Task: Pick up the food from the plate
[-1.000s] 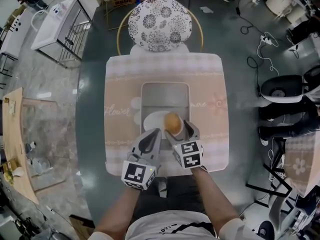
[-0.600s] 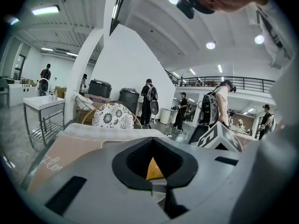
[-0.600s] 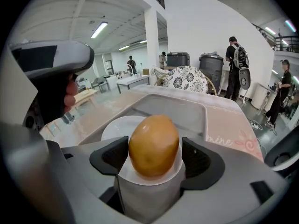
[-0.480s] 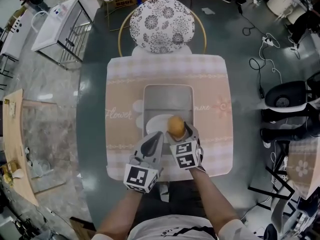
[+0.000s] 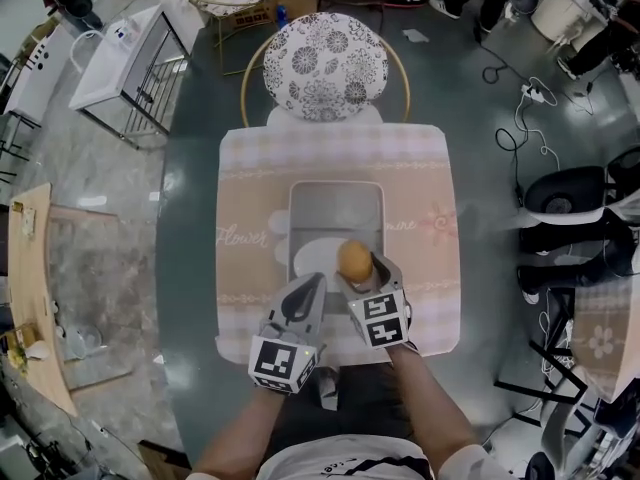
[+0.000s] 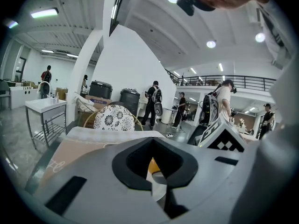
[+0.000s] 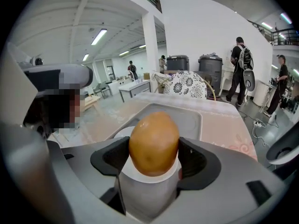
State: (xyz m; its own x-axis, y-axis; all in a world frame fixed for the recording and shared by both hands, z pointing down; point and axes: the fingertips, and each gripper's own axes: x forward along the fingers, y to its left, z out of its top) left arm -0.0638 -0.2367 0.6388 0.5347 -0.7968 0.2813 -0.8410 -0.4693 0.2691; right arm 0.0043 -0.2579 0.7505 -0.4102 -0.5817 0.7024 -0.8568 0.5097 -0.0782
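The right hand-held gripper (image 5: 356, 270) is clamped on the food (image 5: 354, 259), a smooth oval piece of orange-brown colour. In the right gripper view the food (image 7: 154, 143) sits between the two dark jaws, and each jaw presses on one side of it. The right hand-held gripper (image 7: 154, 162) holds it with the upper half of the food standing out over the jaws.

From the head view, the food is over the right edge of the white plate (image 5: 312, 258). I cannot tell if the food touches the plate or is a little above it. The plate lies in the near part of a grey tray (image 5: 335, 189), and the tray lies on a pink mat (image 5: 250, 198) on the dark round surface (image 5: 190, 168).

The left hand-held gripper (image 5: 314, 281) is just beside the right one, at the near left edge of the plate. Its jaws are together and hold nothing. In the left gripper view, a bit of the food (image 6: 153, 164) shows through the notch of the left hand-held gripper (image 6: 155, 171).

A chair (image 5: 325, 63) with a flower pattern stands at the far side of the surface.
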